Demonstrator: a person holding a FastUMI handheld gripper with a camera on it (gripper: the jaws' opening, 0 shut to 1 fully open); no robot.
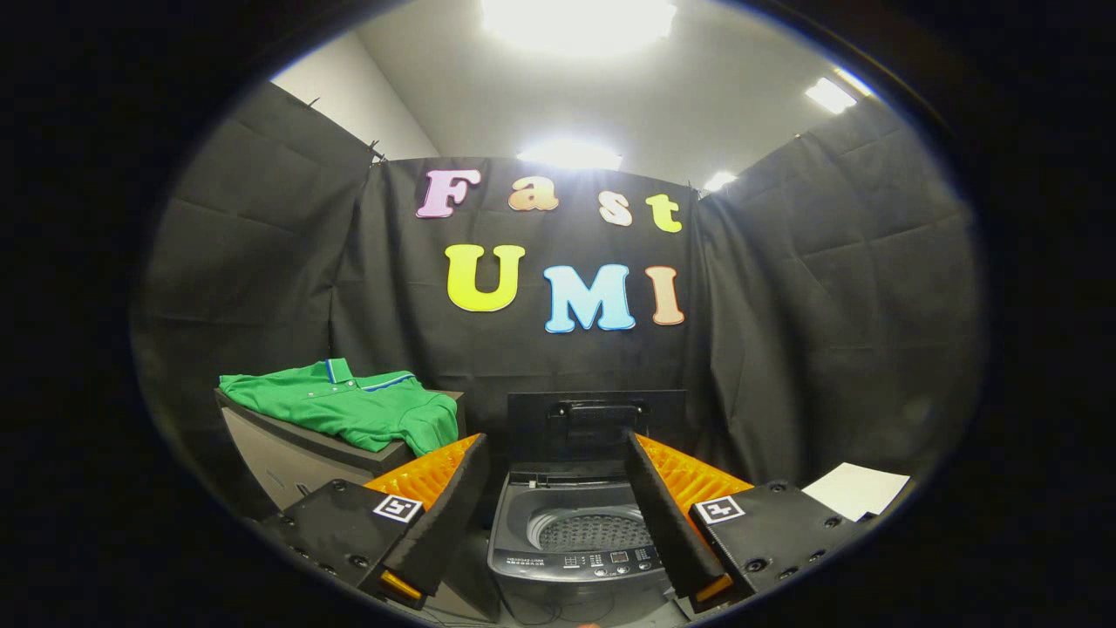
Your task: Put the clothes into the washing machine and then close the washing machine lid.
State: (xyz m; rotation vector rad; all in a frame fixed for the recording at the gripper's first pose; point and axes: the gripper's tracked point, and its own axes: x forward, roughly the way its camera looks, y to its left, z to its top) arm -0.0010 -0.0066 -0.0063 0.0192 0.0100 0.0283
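gripper: nearest of all, its two fingers stand wide apart with nothing held between them; the washer's open mouth shows in the gap
washing machine: just ahead of the fingers and low, a top-loader with its control panel on the near edge and a perforated drum visible inside, which looks bare of laundry
washing machine lid: raised upright at the far side of the tub, so the opening is clear for loading
white sheet: flat, to the right of the machine, beyond the right finger
cabinet: a grey unit to the left of the machine, beyond the left finger
green polo shirt: the clothes to move, spread over the cabinet top with one sleeve hanging over the near-right edge, well apart from the fingers
step in hand: my reading is the very start, the garment not yet picked up
next move: swing left and forward to the shirt, close the fingers on a bunched fold, then carry it right over the drum; the lid comes last
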